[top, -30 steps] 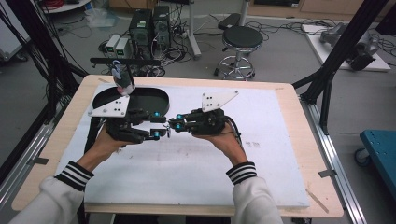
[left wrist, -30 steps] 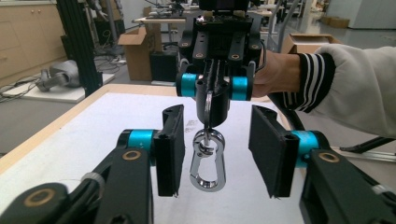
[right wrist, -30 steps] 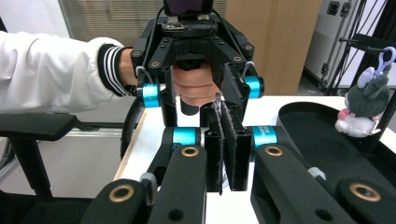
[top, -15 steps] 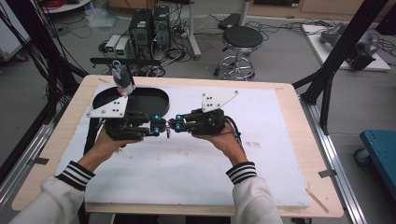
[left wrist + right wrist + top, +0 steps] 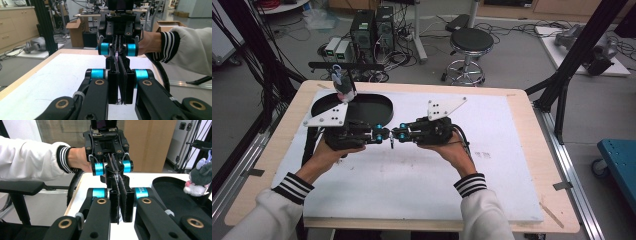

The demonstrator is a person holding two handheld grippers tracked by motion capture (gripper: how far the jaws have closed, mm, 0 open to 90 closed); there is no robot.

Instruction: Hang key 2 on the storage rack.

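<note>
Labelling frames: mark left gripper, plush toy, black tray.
left gripper (image 5: pixel 382 134), high view, jaw tips.
plush toy (image 5: pixel 197 181), right gripper view, its grey body.
black tray (image 5: pixel 377 107), high view, bare floor.

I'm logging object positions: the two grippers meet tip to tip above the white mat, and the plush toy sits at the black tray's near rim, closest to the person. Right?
Not quite. The plush toy sits at the black tray's far rim, away from the person, as the high view shows. The rest holds: the left gripper and right gripper meet tip to tip above the white mat.
</note>
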